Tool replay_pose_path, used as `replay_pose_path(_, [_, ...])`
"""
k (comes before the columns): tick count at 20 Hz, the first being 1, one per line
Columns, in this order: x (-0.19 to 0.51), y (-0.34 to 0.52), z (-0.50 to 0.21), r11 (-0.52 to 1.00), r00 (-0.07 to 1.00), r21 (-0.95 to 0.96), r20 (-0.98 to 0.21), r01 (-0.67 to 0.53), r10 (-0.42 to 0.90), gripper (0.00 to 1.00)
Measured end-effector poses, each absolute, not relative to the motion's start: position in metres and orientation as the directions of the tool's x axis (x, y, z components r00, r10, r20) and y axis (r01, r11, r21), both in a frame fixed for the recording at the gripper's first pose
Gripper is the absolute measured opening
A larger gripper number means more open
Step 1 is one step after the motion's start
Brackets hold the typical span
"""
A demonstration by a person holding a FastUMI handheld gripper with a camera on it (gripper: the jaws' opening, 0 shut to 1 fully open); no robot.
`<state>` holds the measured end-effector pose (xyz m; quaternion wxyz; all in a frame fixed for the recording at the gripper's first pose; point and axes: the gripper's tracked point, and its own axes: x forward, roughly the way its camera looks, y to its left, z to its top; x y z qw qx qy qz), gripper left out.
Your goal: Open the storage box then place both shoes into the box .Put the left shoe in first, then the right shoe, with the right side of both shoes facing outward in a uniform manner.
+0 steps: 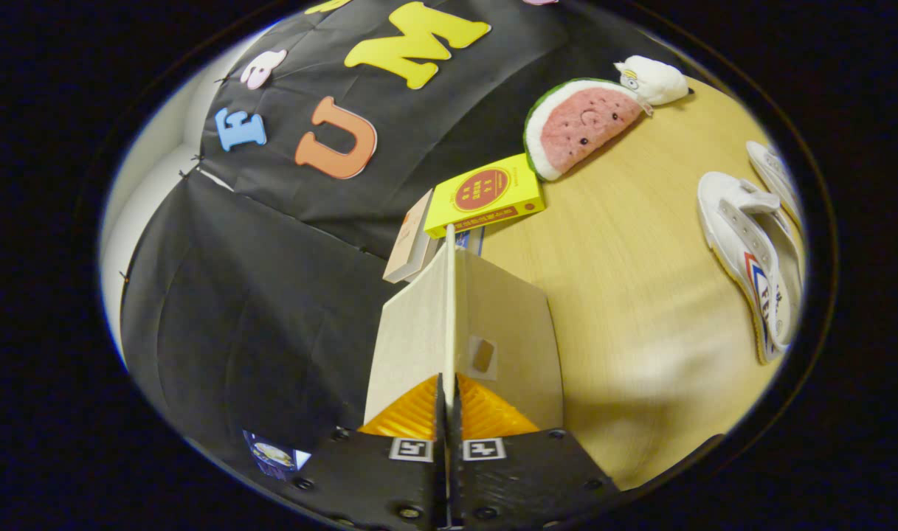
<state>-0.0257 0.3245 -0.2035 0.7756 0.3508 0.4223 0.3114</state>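
your far shoe (777,173) half cut off beyond the near shoe (751,258), lid panel (456,324) hiding the box body, books (419,236) partly masked behind it

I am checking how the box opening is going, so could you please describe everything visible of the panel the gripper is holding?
The box lid is a thin, flat, pale cream panel, seemingly card or thin board, seen edge-on so that both faces fan out on either side of its narrow edge. One face carries a small square patch with a brownish centre. It stands upright above the wooden table, and the gripper is shut on its near edge, both fingers pressing it. Beyond its far end lies a yellow book.
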Motion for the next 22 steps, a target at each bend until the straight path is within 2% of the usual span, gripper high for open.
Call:
replay_pose_path(7, [-0.037,0.346,-0.116,0.585,0.468,0.73,-0.404,-0.353,0.786,0.0])
replay_pose_path(12, [-0.067,0.406,-0.053,0.568,0.443,0.638,-0.367,-0.52,0.818,0.0])
replay_pose_path(17, [-0.092,0.473,-0.027,0.551,0.422,0.54,-0.354,-0.636,0.835,0.01])
replay_pose_path(21, [-0.105,0.516,-0.017,0.539,0.413,0.431,-0.356,-0.724,0.838,0.18])
replay_pose_path(22, [-0.108,0.522,-0.018,0.532,0.408,0.404,-0.356,-0.744,0.841,0.33])
